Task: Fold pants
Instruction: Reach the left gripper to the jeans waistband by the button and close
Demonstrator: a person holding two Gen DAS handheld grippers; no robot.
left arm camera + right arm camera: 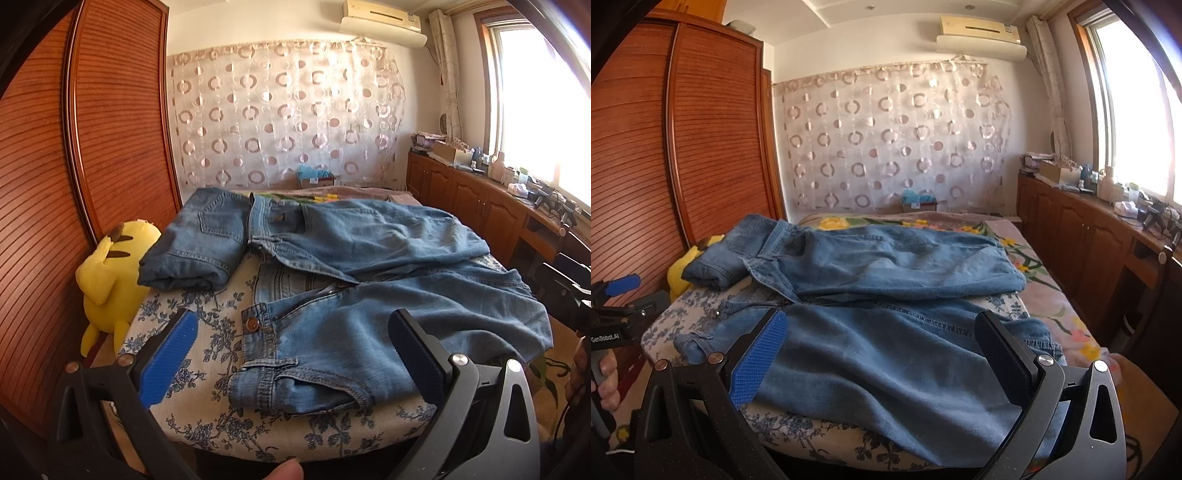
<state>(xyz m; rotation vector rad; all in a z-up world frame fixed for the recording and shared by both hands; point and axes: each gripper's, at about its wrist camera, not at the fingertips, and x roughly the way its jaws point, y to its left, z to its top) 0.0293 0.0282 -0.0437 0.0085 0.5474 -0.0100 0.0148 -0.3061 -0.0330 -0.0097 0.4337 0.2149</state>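
The unfolded pair of light-blue denim jeans lay spread across the near end of the bed with the blue-flowered sheet, waistband and copper button toward the yellow plush toy, legs trailing off the other way. Beyond it, farther from the toy's side of the bed edge, sat a second pair of blue jeans and a folded blue denim bundle right beside the toy.

The left hand-held gripper hung above the waistband, jaws spread wide, nothing between them. The right hand-held gripper hovered over the legs, equally wide and empty.

Denim like this was likely heavy for cloth, limp but with stiff seams; it would drape and drag rather than slide. The waistband near the button and the thick hem looked like the surest places to pinch, being several layers deep.

Plenty stayed out of sight: the leg ends dropped over the bed's edge in the right wrist view, so the hems could not be made out. Whether the near pair overlapped the second pair or only touched it was unclear.
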